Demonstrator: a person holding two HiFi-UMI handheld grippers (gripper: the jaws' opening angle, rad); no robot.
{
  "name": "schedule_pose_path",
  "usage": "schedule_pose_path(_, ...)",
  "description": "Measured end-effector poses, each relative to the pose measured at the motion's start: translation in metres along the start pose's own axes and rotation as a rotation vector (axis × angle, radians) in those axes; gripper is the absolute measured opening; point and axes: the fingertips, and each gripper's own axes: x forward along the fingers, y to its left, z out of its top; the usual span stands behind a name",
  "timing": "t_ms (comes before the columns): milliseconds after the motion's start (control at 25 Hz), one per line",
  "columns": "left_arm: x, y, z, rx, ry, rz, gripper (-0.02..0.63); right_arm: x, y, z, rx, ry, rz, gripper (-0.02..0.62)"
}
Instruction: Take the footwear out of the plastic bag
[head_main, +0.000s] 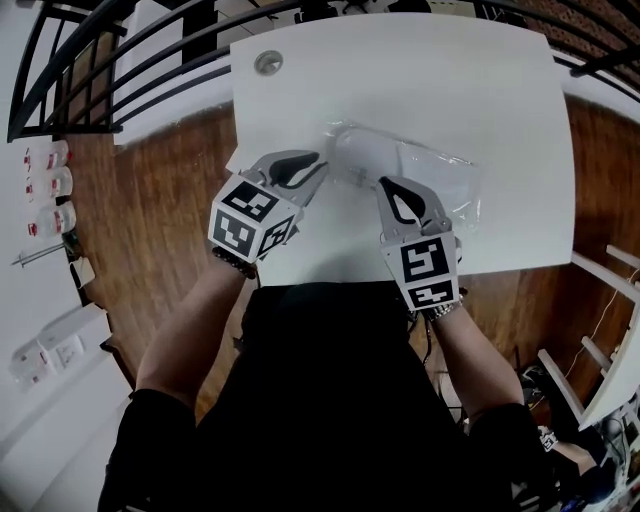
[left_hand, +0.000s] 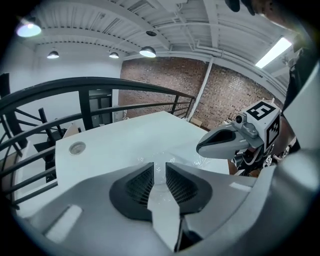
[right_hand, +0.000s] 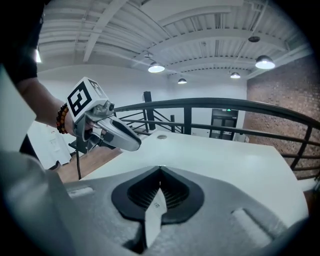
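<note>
The left gripper (head_main: 314, 168) has its jaws parted by a narrow slit with nothing caught between them. Its tips hang over the white table (head_main: 400, 70), just short of the left end of the clear plastic bag (head_main: 425, 175). The right gripper (head_main: 386, 186) is closed tight and empty, its tips over the near edge of the bag. The bag lies flat in the middle of the table. The footwear (head_main: 362, 158) is inside it, only a pale shape through the film. A round cap (head_main: 268, 62) sits at the table's far left corner.
</note>
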Motion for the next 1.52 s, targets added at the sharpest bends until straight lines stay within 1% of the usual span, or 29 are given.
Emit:
schedule_pose_path(280,0.021,0.015,-0.018,-0.027,0.06,-0.056,0.101,0.019,-0.009,-0.009,-0.008,0.064,-0.05,-0.009)
schedule_pose_path(360,0.025,0.019,-0.022,-0.04,0.072,-0.075,0.104,0.022,-0.01,-0.013,0.0,0.089,-0.063,0.032)
schedule_pose_path(440,0.031,0.026,-0.025,-0.056,0.078,-0.086,0.107,0.028,-0.011,-0.018,0.001,0.115,-0.072,0.053)
schedule_pose_path(560,0.038,0.035,-0.028,-0.081,0.082,-0.095,0.107,0.039,-0.012,-0.027,-0.009,0.159,-0.07,0.112)
schedule_pose_path(800,0.047,0.039,-0.035,-0.108,0.102,-0.132,0.11,0.058,-0.006,-0.041,-0.076,0.241,-0.056,0.16)
schedule_pose_path(1080,0.061,0.039,-0.038,-0.121,0.132,-0.175,0.11,0.068,-0.002,-0.059,-0.127,0.326,-0.05,0.161)
schedule_pose_path(1360,0.072,0.04,-0.04,-0.118,0.167,-0.192,0.11,0.071,-0.008,-0.073,-0.14,0.372,-0.066,0.158)
schedule_pose_path(1440,0.072,0.04,-0.04,-0.118,0.176,-0.195,0.11,0.071,-0.009,-0.072,-0.143,0.372,-0.075,0.142)
schedule_pose_path(1520,0.073,0.041,-0.041,-0.117,0.184,-0.198,0.11,0.07,-0.011,-0.071,-0.147,0.367,-0.087,0.101)
